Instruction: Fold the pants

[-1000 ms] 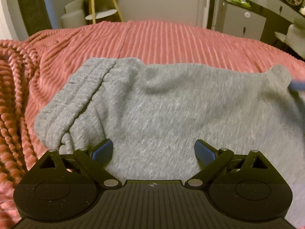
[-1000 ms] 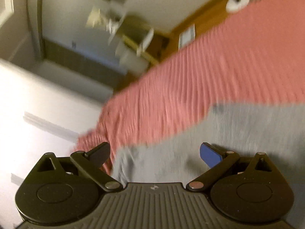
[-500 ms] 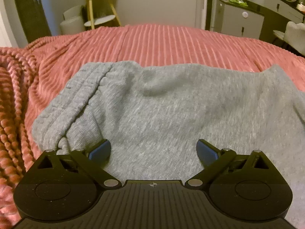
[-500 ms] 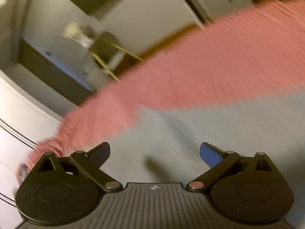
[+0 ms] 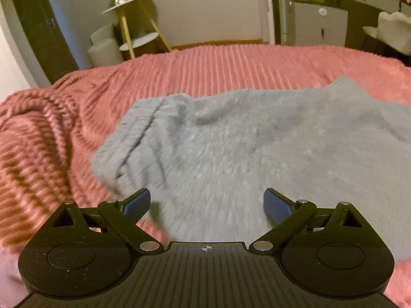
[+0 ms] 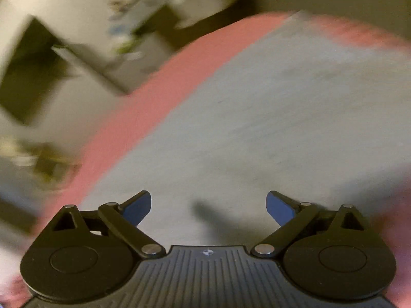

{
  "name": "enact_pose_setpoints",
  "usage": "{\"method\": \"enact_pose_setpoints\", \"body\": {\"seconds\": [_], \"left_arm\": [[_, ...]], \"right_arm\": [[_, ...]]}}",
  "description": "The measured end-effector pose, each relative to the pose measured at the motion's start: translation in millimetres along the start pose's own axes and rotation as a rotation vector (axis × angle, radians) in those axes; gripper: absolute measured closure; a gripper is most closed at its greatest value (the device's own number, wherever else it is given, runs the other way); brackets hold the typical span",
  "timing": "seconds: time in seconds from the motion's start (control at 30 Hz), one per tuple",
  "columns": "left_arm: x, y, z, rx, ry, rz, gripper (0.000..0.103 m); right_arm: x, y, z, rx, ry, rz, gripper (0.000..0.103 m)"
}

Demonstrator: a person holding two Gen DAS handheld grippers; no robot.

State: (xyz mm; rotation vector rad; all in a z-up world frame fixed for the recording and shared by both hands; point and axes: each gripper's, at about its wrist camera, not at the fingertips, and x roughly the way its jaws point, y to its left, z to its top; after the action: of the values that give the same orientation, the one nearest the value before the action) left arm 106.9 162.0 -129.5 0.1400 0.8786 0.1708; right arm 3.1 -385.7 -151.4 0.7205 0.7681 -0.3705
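Grey knit pants lie spread on a pink ribbed bedspread, with the ribbed waistband at the left. My left gripper is open and empty, hovering just above the near edge of the pants. In the right wrist view the pants fill the middle, blurred by motion. My right gripper is open and empty above them, its shadow on the cloth.
The bedspread bunches in thick folds at the left. Beyond the bed stand a wooden side table, grey round stools, a grey cabinet and a white chair. The bed edge runs diagonally in the right wrist view.
My left gripper has pulled back and risen, so more bedspread shows near it. My right gripper has swung round over the pants; its view is blurred. Both stay open.
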Motion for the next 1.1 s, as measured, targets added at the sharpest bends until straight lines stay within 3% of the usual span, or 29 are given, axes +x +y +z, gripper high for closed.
{"method": "enact_pose_setpoints", "body": {"seconds": [0.07,0.1,0.13,0.23,0.27,0.4,0.5,0.67,0.8,0.93,1.1], "left_arm": [[-21.9,5.0,-1.8,0.005,-0.006,0.002,0.005],[-35.5,7.7,-1.9,0.006,-0.019,0.013,0.005],[-47.9,10.3,-1.5,0.005,-0.037,0.018,0.005],[-87.4,22.5,-0.2,-0.018,-0.091,-0.006,0.005],[-99.5,26.8,0.9,-0.032,-0.098,-0.028,0.005],[-138.2,34.2,0.8,-0.066,-0.117,-0.091,0.005],[-166.7,26.7,-0.6,-0.037,-0.152,-0.11,0.005],[-210.4,5.3,-0.1,0.063,-0.189,-0.133,0.005],[-239.9,-3.7,4.6,0.069,-0.196,-0.192,0.005],[-258.2,-0.6,2.5,0.039,-0.182,-0.242,0.005],[-272.6,4.3,2.3,0.039,-0.168,-0.214,0.005]], "right_arm": [[-9.9,8.6,2.7,-0.127,-0.034,-0.31,0.004],[-13.6,13.2,2.7,-0.149,-0.027,-0.425,0.004],[-18.2,20.2,1.1,-0.152,-0.022,-0.448,0.004],[-64.4,23.3,-11.6,-0.066,-0.068,-0.227,0.004],[-81.4,26.1,-17.0,-0.056,-0.109,-0.198,0.004],[-124.7,52.7,-34.5,-0.13,-0.219,-0.227,0.004],[-148.3,79.7,-45.5,-0.173,-0.241,-0.234,0.004],[-201.9,94.7,-42.7,-0.234,-0.242,-0.176,0.004],[-239.8,97.4,-45.4,-0.251,-0.248,-0.155,0.004],[-273.3,114.1,-52.3,-0.357,-0.273,-0.158,0.004],[-298.8,130.8,-62.8,-0.466,-0.376,-0.181,0.004]]}}
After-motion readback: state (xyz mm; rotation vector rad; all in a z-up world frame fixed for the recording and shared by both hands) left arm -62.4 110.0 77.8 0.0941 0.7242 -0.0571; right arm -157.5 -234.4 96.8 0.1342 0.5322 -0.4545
